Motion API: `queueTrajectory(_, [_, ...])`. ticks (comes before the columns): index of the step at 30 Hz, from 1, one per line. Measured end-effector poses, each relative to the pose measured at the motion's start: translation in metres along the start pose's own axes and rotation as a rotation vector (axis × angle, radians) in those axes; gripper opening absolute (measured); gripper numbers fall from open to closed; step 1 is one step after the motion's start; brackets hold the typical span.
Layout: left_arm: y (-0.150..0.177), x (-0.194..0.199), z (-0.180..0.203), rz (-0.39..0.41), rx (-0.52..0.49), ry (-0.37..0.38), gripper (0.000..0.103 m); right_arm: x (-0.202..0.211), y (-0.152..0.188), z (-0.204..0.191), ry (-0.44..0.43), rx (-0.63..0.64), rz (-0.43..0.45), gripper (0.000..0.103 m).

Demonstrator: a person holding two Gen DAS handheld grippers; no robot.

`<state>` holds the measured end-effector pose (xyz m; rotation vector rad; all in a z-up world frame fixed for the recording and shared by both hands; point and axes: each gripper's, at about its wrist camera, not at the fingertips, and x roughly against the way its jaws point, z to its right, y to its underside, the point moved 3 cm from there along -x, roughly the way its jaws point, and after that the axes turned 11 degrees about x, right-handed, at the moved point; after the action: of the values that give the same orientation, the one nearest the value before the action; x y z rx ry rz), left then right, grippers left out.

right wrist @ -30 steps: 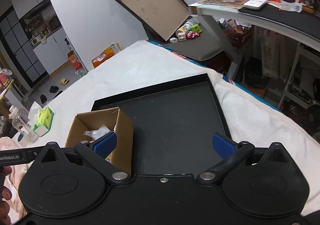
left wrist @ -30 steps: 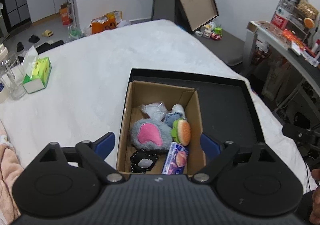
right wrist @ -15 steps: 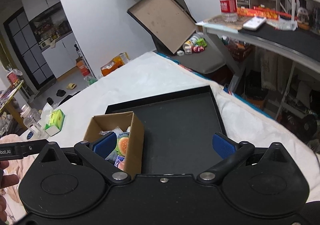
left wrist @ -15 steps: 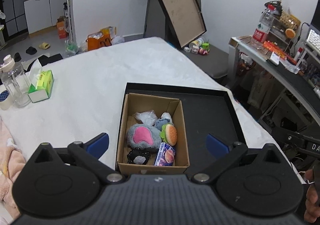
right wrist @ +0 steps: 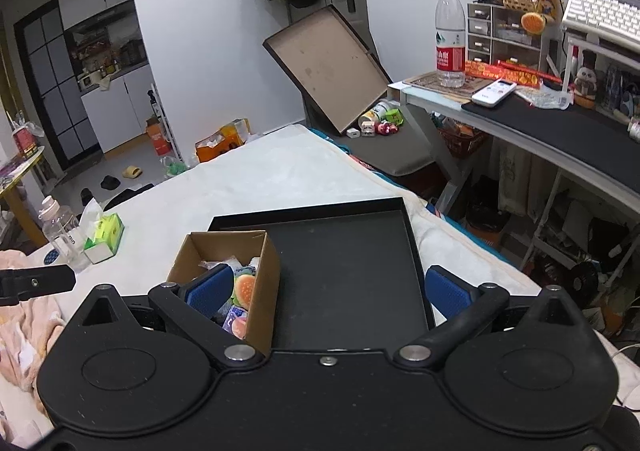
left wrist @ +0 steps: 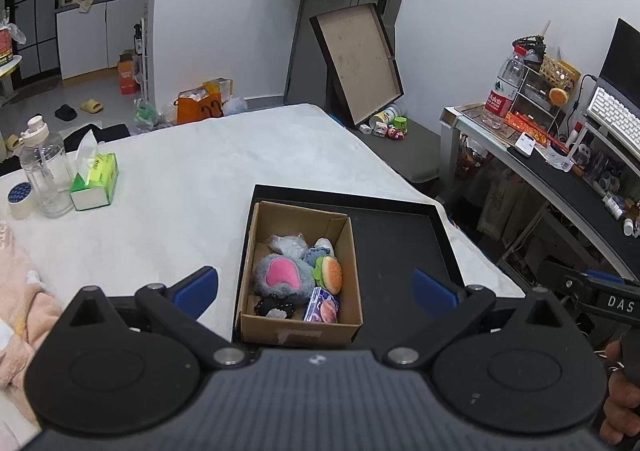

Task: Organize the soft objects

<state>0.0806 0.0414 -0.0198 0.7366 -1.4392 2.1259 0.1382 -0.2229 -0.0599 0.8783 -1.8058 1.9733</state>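
A brown cardboard box [left wrist: 356, 251] stands in the left part of a black tray [left wrist: 400, 235] on the white bed. In it lie a grey and pink plush [left wrist: 280, 277], a small burger toy [left wrist: 330, 274], a clear bag [left wrist: 288, 245], a black item [left wrist: 274, 307] and a purple packet [left wrist: 322, 305]. My left gripper [left wrist: 316, 289] is open and empty, raised above and behind the box. My right gripper [right wrist: 328, 289] is open and empty above the tray [right wrist: 348, 263], with the box [right wrist: 266, 271] at its left finger.
A green tissue box [left wrist: 96, 183], a clear bottle [left wrist: 42, 167] and a tape roll [left wrist: 20, 199] sit at the bed's left. A pink blanket [left wrist: 20, 311] lies near left. A desk [right wrist: 560, 123] with a water bottle [right wrist: 450, 37] stands right.
Both grippers have lifted and pulled back from the box and tray, so more of the room shows. Both stay open and empty. The box's contents have not moved.
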Motion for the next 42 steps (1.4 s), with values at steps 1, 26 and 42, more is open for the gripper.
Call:
queueTrajectory(1, [0.001,0.004,0.000,0.003,-0.001,-0.001,0.103,0.003,0.001,0.000,0.003,0.002,0.002,0.103])
queueTrajectory(26, [0.034,0.086,0.003,0.075,-0.078,-0.008,0.103,0.067,0.021,-0.003,-0.006,0.001,0.041,0.103])
queueTrajectory(42, [0.055,0.121,0.005,0.099,-0.065,0.016,0.103,0.099,0.030,-0.009,0.025,0.013,0.057,0.103])
